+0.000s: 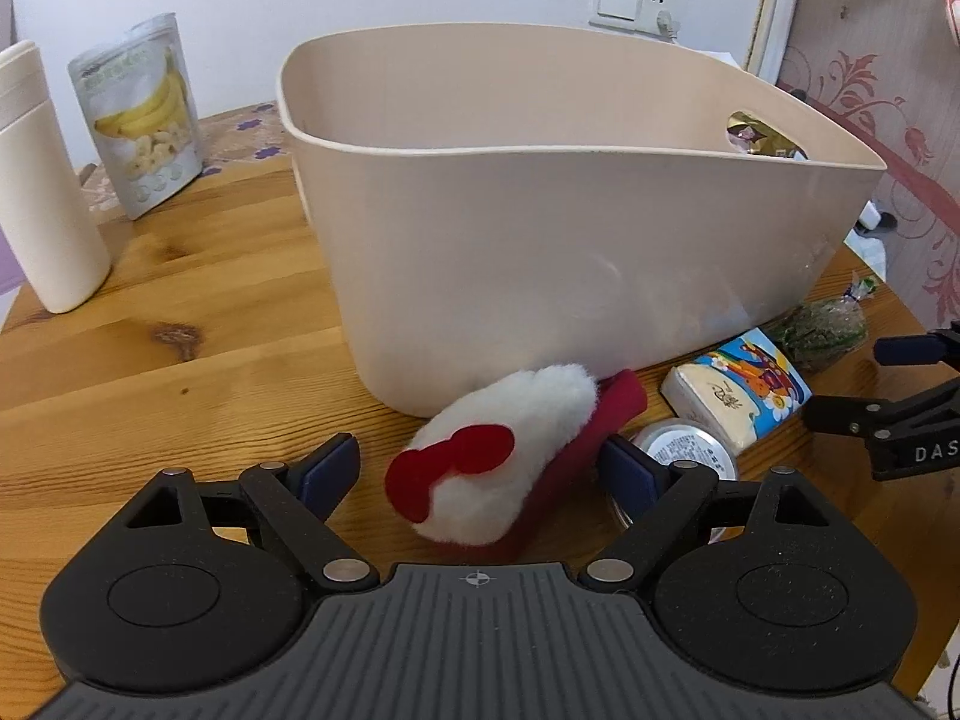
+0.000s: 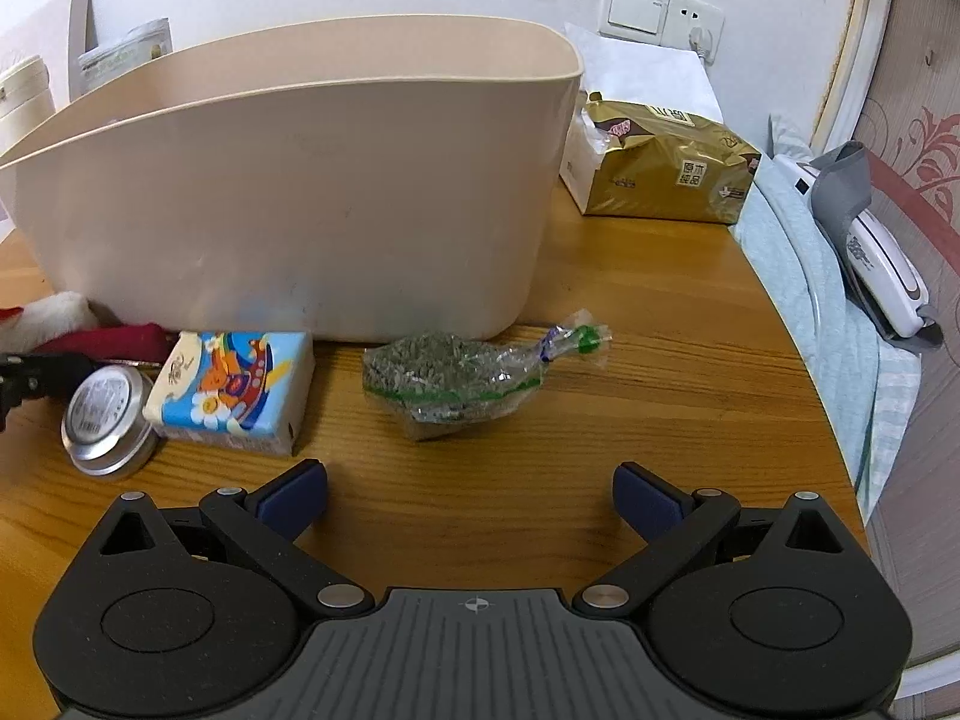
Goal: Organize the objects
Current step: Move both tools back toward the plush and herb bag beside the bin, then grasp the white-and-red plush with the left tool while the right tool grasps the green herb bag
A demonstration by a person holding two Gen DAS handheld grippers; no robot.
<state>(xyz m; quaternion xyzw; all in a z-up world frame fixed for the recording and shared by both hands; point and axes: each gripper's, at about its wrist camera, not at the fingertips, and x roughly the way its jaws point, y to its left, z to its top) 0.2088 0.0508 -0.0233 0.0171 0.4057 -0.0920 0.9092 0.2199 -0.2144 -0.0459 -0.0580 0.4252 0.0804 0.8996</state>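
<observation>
We take the tall beige plastic bin (image 1: 540, 228) as our landmark on the wooden counter (image 1: 180, 360). Just in front of it lies a fluffy white-and-red plush slipper (image 1: 498, 468), and our left hand-held gripper (image 1: 480, 474) stands wide around it, pads not yet pressing, likely to lift it into the bin. Our right hand-held gripper (image 2: 471, 498) is also wide and empty, facing a clear bag of green pellets (image 2: 456, 378) near the bin's front wall.

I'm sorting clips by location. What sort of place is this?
Probably a home room, perhaps a bedroom or living area: a wooden table holding a beige storage bin, a banana-chip snack pouch, a tissue pack, and a wall switch.
</observation>
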